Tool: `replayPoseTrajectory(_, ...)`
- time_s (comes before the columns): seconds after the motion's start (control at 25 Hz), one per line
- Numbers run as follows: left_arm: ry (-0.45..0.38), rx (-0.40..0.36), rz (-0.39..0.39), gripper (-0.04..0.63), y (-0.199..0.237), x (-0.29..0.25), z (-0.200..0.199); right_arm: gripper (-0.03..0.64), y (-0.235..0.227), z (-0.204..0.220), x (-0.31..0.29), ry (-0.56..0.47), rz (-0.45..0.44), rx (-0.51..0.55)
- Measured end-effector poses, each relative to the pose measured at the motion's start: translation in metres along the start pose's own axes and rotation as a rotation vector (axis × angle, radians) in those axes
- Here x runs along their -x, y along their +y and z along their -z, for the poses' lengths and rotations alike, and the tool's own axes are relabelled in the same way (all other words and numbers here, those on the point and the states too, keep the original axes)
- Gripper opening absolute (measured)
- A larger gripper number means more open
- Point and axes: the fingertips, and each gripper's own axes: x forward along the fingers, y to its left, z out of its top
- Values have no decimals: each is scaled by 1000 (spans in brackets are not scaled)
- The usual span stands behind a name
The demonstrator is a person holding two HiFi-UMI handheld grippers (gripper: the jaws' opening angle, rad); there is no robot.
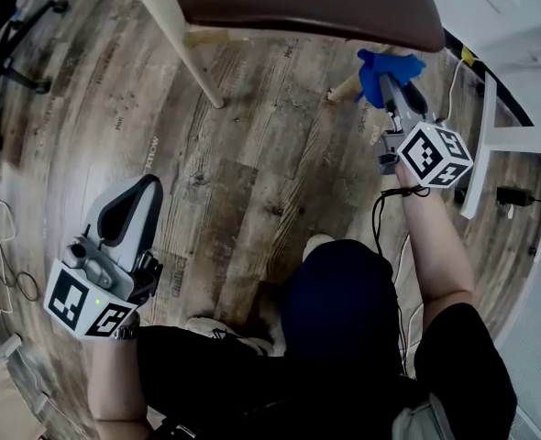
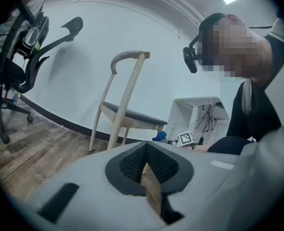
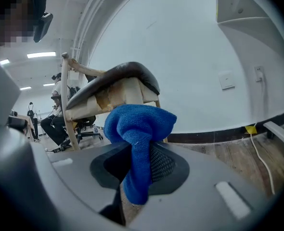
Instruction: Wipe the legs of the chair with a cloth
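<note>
The wooden chair with a brown seat (image 1: 307,3) stands at the top of the head view. Its pale front leg (image 1: 174,26) slants down to the floor. A blue cloth (image 1: 380,70) is pressed against the lower end of another leg (image 1: 344,88), and my right gripper (image 1: 387,79) is shut on it. In the right gripper view the cloth (image 3: 137,134) bulges out between the jaws, just under the seat (image 3: 115,83). My left gripper (image 1: 140,191) hangs low at the left, shut and empty, well away from the chair (image 2: 127,119).
A black office chair (image 2: 21,57) stands to the left on the wood floor. A white desk unit (image 1: 518,26) with cables (image 1: 518,195) is close on the right. A white cord (image 3: 262,162) lies along the wall. Cardboard (image 1: 5,383) lies at the lower left.
</note>
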Motion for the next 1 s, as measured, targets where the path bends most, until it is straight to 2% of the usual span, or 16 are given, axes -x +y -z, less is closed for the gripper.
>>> replayPoseTrajectory(0.48, 27, 13, -8, 5, 6, -6, 10, 91, -29, 104, -29, 119, 46, -32)
replayPoseTrajectory(1.0, 55, 15, -45, 5, 15, -3, 17, 91, -63, 235, -62, 415, 150, -82)
